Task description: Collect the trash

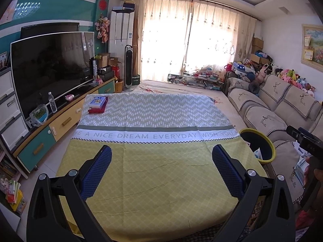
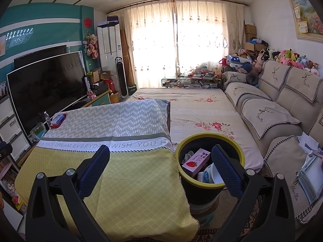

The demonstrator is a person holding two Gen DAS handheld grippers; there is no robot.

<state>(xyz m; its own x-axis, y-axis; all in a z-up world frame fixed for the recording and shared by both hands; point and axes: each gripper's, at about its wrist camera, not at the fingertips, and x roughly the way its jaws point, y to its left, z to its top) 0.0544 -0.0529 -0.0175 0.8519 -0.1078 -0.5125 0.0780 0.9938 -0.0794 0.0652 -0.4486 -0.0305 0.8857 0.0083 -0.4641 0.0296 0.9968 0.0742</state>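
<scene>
Jaws of the left gripper [image 1: 161,161] were held wide apart and empty above the yellow tablecloth [image 1: 161,181]. Further right, the right gripper [image 2: 160,161] was likewise spread wide, nothing gripped, its right finger over the yellow-rimmed bin [image 2: 240,153]. Inside the bin, a pink strawberry milk carton [image 2: 194,162] and a white cup [image 2: 209,174] were seen just beside that finger.

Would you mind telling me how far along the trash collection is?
Mostly done, it seems: the bin holds a strawberry milk carton and a white tub. Both the left claw and right claw are open and empty. The tablecloth shows only books.
</scene>
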